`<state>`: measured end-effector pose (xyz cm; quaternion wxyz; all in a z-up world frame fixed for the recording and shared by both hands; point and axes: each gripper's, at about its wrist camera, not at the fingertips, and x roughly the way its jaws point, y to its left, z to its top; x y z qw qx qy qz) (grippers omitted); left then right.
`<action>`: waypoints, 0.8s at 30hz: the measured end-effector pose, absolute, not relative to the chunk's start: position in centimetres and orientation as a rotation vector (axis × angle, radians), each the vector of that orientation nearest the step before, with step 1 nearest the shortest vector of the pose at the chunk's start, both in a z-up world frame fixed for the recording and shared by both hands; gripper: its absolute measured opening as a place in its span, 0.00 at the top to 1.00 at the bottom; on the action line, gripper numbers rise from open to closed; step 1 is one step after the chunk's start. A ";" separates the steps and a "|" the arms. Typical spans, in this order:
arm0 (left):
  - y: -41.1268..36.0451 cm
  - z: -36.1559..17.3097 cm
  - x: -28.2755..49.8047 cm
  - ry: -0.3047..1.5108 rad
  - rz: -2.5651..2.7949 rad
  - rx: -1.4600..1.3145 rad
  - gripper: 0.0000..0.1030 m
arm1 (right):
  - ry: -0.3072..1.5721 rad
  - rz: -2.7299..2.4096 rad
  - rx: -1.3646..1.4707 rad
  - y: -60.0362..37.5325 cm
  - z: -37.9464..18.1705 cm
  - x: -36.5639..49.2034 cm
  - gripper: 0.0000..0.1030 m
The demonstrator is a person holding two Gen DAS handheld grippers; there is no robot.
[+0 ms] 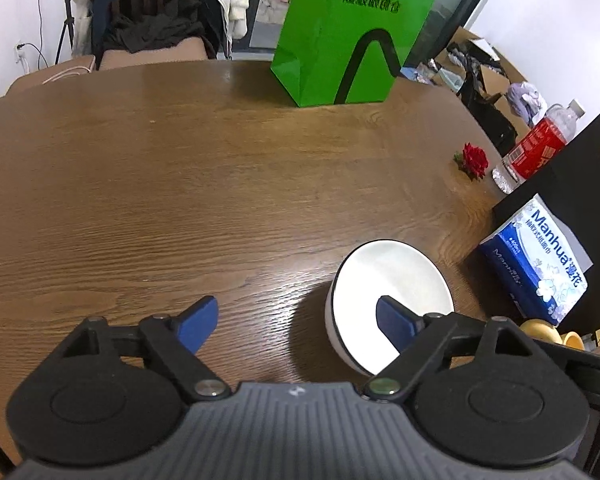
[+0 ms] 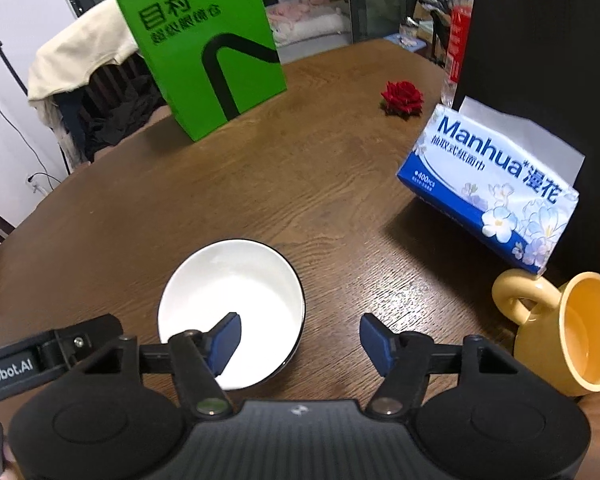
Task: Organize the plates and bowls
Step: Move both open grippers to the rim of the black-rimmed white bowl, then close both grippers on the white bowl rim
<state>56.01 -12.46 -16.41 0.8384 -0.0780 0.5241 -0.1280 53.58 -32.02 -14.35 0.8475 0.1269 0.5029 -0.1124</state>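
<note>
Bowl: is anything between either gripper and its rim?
Nothing visible. The left gripper straddles the bowl's near-left rim, one finger inside. The right gripper straddles its right rim the same way. Both stand open; the mug sits clear to the right.

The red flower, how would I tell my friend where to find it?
Start at the tall green paper bag standing at the far side of the brown wooden table. Look across to the blue tissue pack leaning against a black panel. The red rose head lies flat on the table between them, alone, the only small red thing on the wood.
</note>
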 end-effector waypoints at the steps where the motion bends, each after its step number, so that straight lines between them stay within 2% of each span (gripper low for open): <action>1: -12.7 -16.7 56.3 1.121 -0.267 -0.166 0.16 | 1.066 -0.241 0.271 -32.1 -14.6 53.8 0.38; 4: -13.2 -17.4 57.0 1.148 -0.265 -0.172 0.25 | 1.085 -0.246 0.285 -32.5 -15.4 54.5 0.44; 9: -13.9 -18.4 57.7 1.168 -0.261 -0.169 0.31 | 1.115 -0.256 0.292 -32.7 -16.7 55.7 0.53; 11: -14.2 -18.7 57.9 1.175 -0.261 -0.165 0.36 | 1.125 -0.255 0.293 -32.7 -17.1 56.1 0.54; 14: -14.6 -19.2 58.3 1.188 -0.260 -0.162 0.47 | 1.142 -0.256 0.279 -32.4 -17.6 56.8 0.57; 16: -14.9 -19.6 58.6 1.201 -0.257 -0.157 0.58 | 1.151 -0.254 0.275 -32.4 -17.8 57.1 0.67; 19: -15.1 -19.9 58.8 1.213 -0.263 -0.160 0.64 | 1.165 -0.255 0.275 -32.4 -18.2 57.3 0.79; 22: -15.4 -20.0 59.1 1.221 -0.276 -0.159 0.79 | 1.172 -0.254 0.274 -32.3 -18.4 57.5 0.85; 24: -15.7 -20.1 59.2 1.221 -0.283 -0.158 0.85 | 1.176 -0.252 0.274 -32.4 -18.5 57.6 0.86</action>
